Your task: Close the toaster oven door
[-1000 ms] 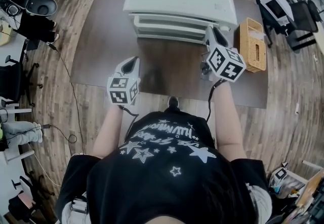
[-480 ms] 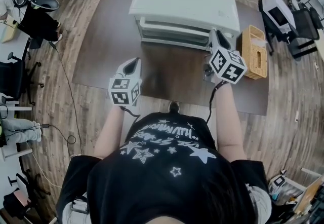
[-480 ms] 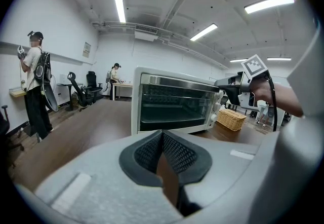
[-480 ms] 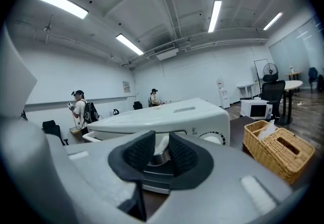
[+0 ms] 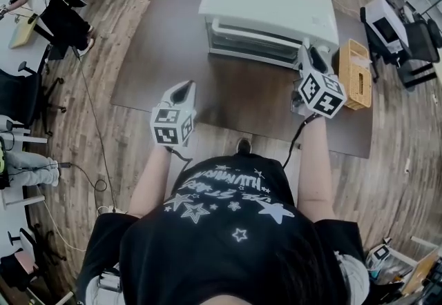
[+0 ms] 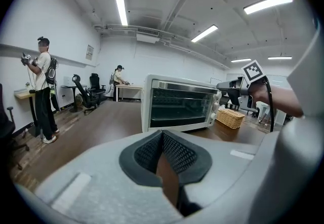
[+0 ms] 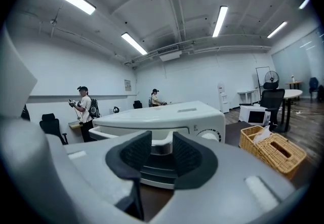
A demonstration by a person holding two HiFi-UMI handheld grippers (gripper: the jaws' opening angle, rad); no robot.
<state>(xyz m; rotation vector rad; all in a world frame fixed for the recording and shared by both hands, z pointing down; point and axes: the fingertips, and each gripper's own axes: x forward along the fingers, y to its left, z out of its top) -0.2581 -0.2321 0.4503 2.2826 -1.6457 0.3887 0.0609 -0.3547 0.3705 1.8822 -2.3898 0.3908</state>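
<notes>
Opening R gripper (image 5: 309, 55) jaws — door handle (image 7: 161, 146) between

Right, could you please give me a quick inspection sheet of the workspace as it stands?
Surface: dark brown table, carrying the oven and a basket.
Job's things: white toaster oven; its door looks shut.
Clutter: wicker basket right of the oven, apart from it.
Grippers: left tongs closed and empty, back from the oven; right tongs apart, just opened, door handle showing in the gap, not pinched.
Cables: a gripper cable trails from each gripper toward the person; a floor cable lies at left.
Surroundings: wooden floor, office chairs, two other people in the background.
</notes>
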